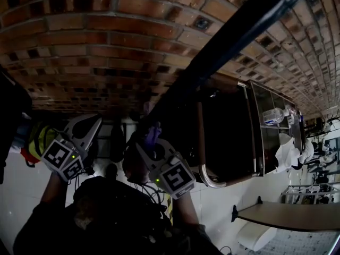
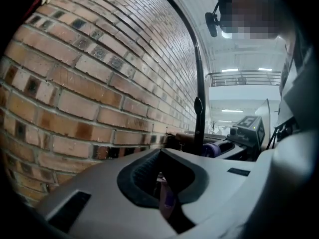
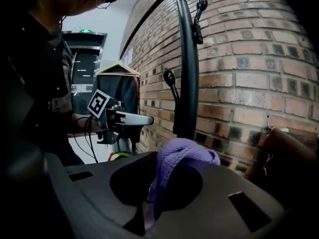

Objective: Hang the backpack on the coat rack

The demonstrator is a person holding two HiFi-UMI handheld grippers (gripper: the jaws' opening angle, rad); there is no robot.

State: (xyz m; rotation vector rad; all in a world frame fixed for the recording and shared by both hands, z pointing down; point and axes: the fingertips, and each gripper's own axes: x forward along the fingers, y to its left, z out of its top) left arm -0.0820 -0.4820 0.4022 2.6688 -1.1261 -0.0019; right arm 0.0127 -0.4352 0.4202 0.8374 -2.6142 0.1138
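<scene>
1. Brick wall (image 1: 106,36). Stands directly behind the coat rack.

2. Coat rack (image 1: 239,28). Black curved pole with knobbed pegs; one peg (image 3: 170,78) juts from the pole's side in the right gripper view. No peg carries anything in these views.

3. Backpack (image 1: 111,211). Dark bulk low in the head view, below the rack's pole and between the person's two arms. Its outline is hard to make out. It appears to hang from the grippers, not the rack.

4. Right gripper (image 3: 149,203). Just in front of the pole. Jaws pinched nearly together on a purple webbing loop (image 3: 182,156), which arches up out of them.

5. Left gripper (image 2: 162,180). Farther from the pole, on its left. Jaws closed on a thin purple strip (image 2: 167,200).

Progress: the bag is gripped and brought up to the rack. Left to do, by judgement: lift the loop over a peg, let the weight settle, and release both grips.
</scene>
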